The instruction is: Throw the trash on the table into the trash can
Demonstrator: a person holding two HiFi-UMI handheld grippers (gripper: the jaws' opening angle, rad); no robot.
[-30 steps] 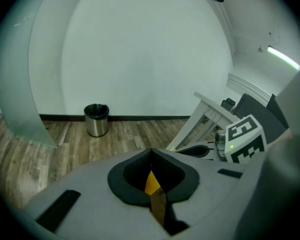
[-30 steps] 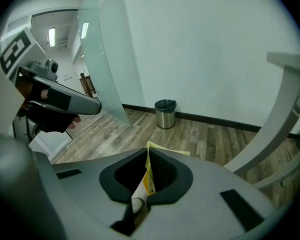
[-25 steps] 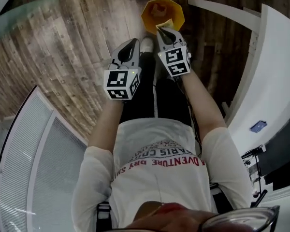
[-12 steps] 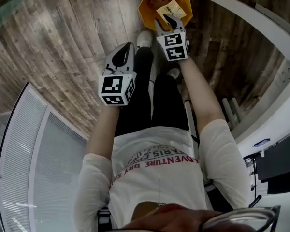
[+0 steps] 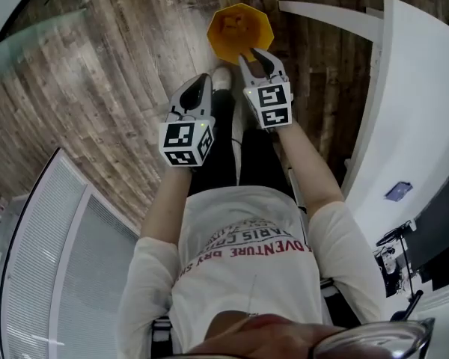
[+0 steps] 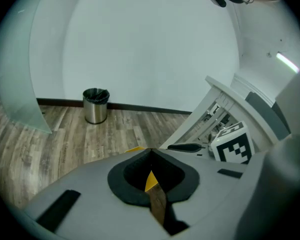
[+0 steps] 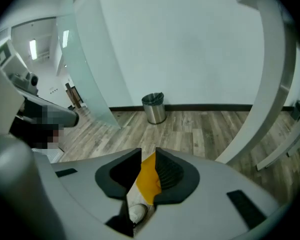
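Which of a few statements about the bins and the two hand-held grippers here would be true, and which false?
The yellow bin stands on the wooden floor. True.
The right gripper holds trash. False: its jaws, just opened and eased back slightly, stand apart with nothing between them.
A silver bin stands by the wall. True.
The left gripper gapes wide. False: its jaws are together, empty.

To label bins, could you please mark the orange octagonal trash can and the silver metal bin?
Orange octagonal trash can (image 5: 258, 32): head view, inner wall.
Silver metal bin (image 6: 95, 111): left gripper view, side wall.
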